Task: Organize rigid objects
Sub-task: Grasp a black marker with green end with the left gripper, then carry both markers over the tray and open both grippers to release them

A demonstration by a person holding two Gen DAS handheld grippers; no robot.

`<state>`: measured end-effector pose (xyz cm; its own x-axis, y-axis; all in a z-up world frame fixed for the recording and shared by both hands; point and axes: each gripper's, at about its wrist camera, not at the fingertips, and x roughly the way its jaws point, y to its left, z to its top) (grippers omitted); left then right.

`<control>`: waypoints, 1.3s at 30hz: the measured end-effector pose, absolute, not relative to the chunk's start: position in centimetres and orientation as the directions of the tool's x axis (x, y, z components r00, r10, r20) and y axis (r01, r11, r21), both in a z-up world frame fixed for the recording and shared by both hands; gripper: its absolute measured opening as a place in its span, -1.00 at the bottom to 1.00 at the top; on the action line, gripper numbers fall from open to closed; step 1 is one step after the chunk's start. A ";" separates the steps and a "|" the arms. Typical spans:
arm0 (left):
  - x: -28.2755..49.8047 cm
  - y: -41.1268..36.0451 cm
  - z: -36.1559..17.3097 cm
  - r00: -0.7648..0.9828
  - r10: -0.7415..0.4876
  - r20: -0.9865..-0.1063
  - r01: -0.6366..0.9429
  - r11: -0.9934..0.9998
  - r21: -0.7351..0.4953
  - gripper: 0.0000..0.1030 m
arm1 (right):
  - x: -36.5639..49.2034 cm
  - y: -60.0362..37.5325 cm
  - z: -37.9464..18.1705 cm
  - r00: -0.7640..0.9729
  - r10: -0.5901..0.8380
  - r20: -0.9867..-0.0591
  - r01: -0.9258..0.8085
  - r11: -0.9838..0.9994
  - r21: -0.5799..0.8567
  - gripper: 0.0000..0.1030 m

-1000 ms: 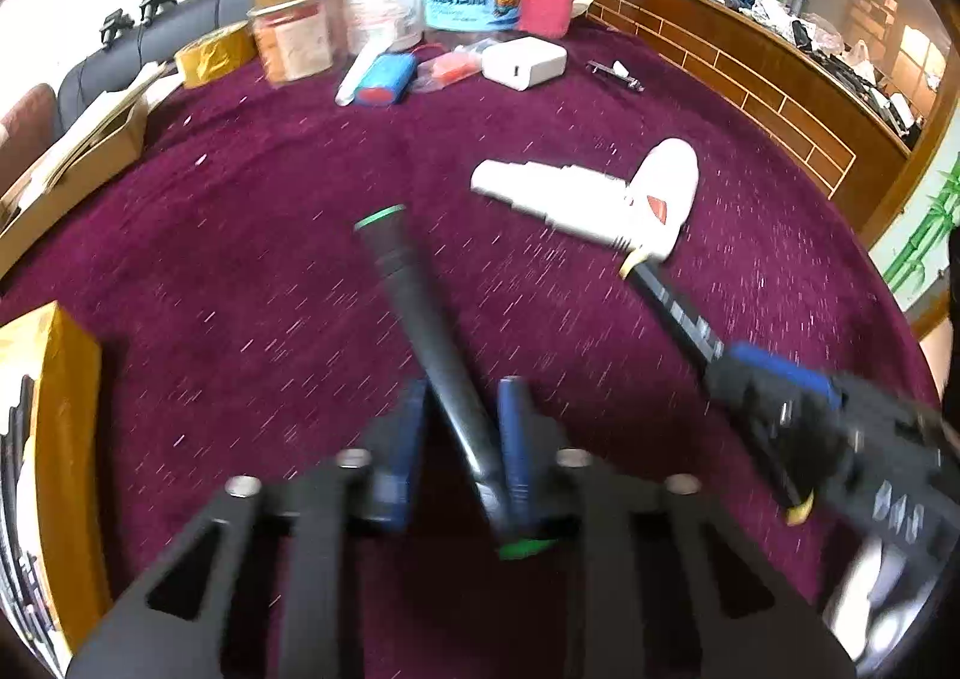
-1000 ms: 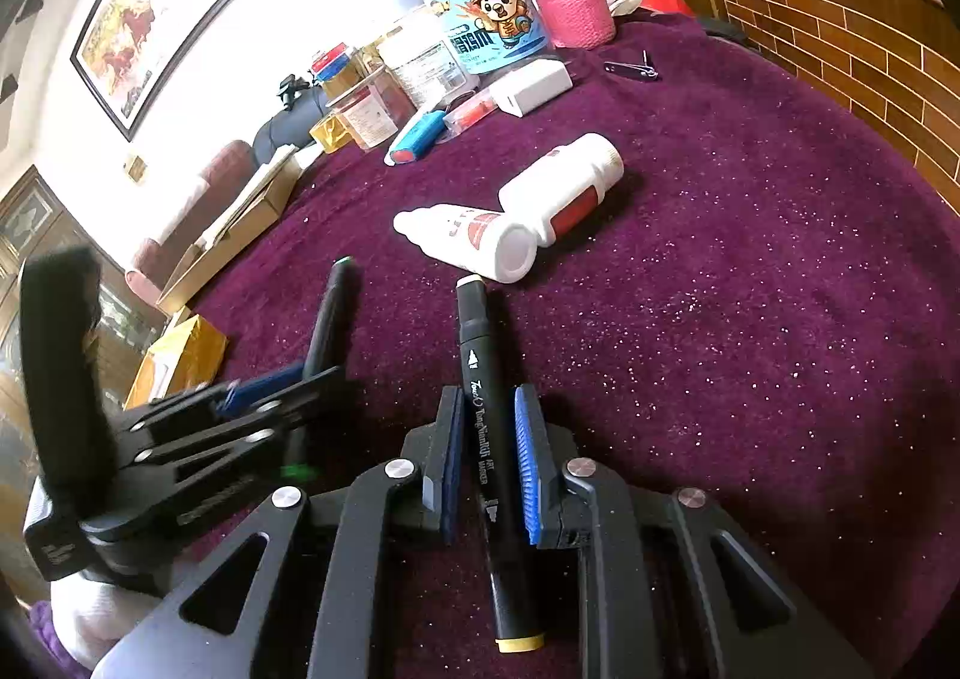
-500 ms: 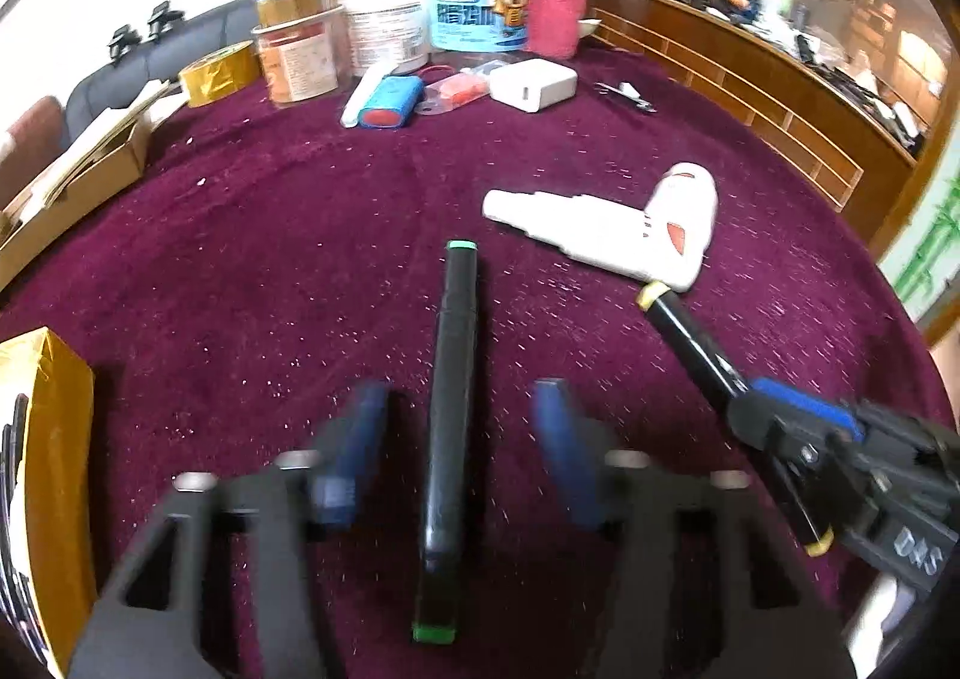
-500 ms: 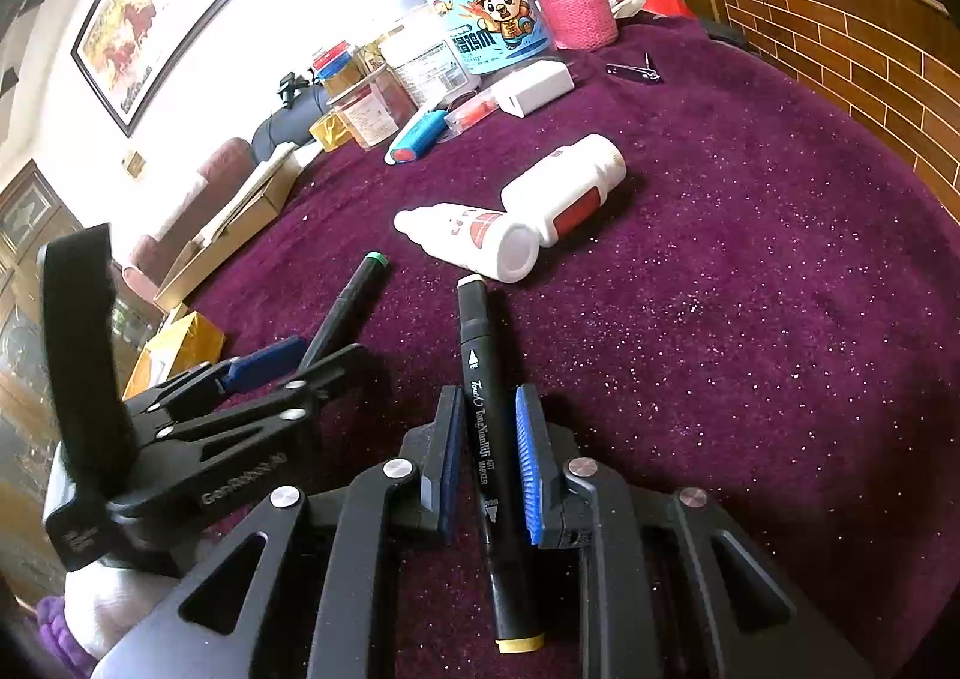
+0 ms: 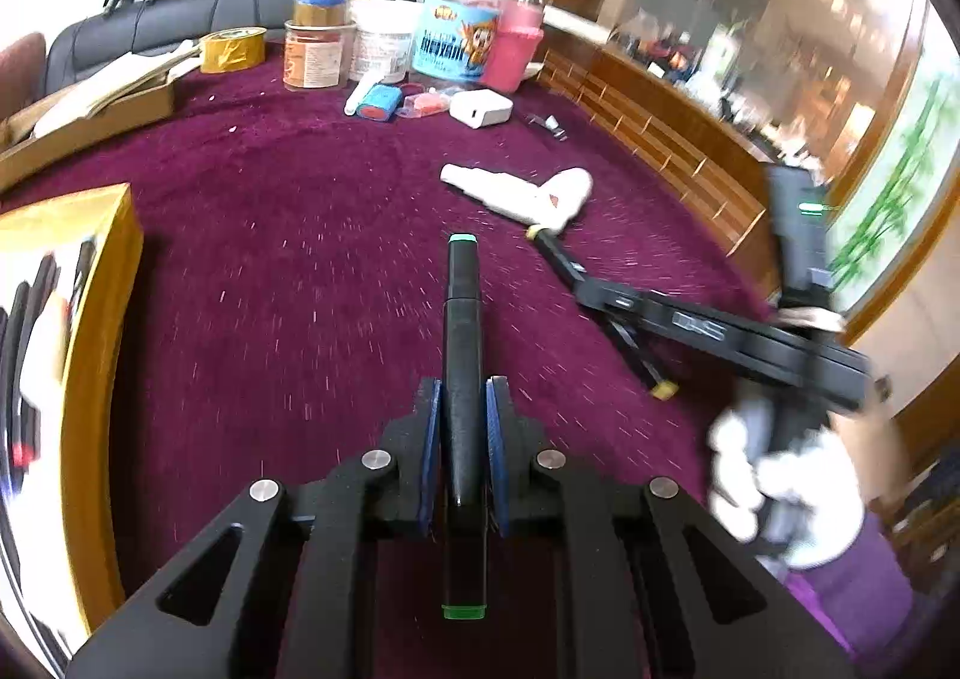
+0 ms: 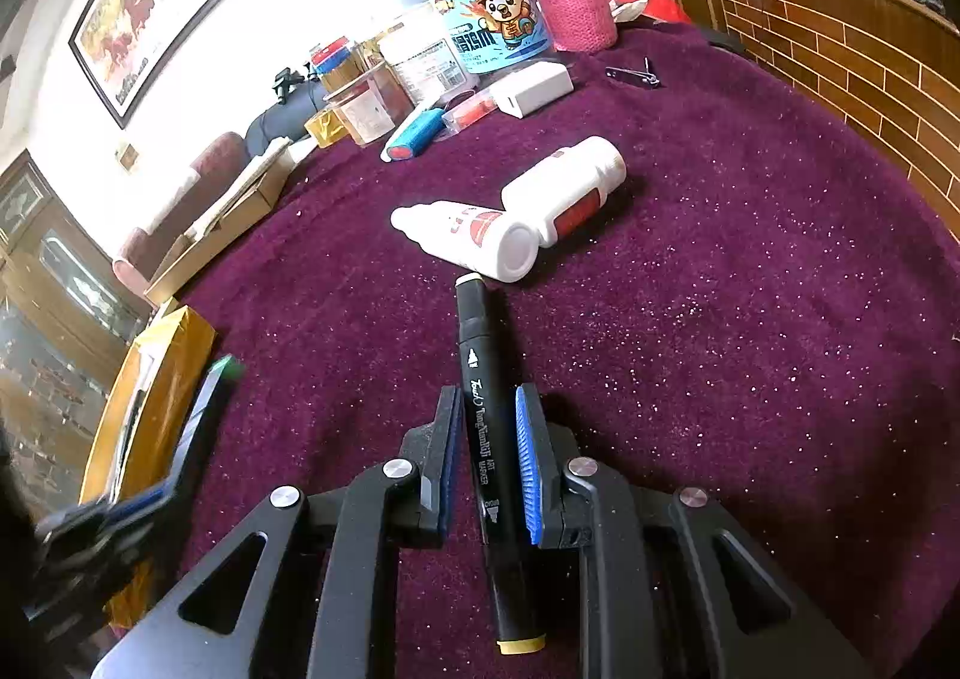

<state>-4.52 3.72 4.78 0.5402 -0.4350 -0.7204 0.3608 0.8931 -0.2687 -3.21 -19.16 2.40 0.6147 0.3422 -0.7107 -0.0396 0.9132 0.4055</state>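
Since half a second ago, left claw goes from spread around the green-capped marker to clenched on its barrel, and the view swings toward the yellow box at near left. Right claw — pads either side of the yellow-capped marker — grasps it just above the purple tabletop, with the marker's far tip near the two white bottles lying on their sides, touching each other. Yellow box already holds dark pen-like items, though blur hides detail. Judged progress: both markers are gripped but neither is stowed, and the bottles remain loose mid-tabletop. Jars, tape and a white charger stand clustered at the far edge — apparently untouched.
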 end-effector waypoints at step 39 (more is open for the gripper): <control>-10.5 32.6 2.0 0.667 -0.050 -0.743 -0.269 0.914 -0.303 -0.59 | -7.2 -0.4 8.8 0.455 0.537 -0.710 -0.339 0.842 0.420 -0.74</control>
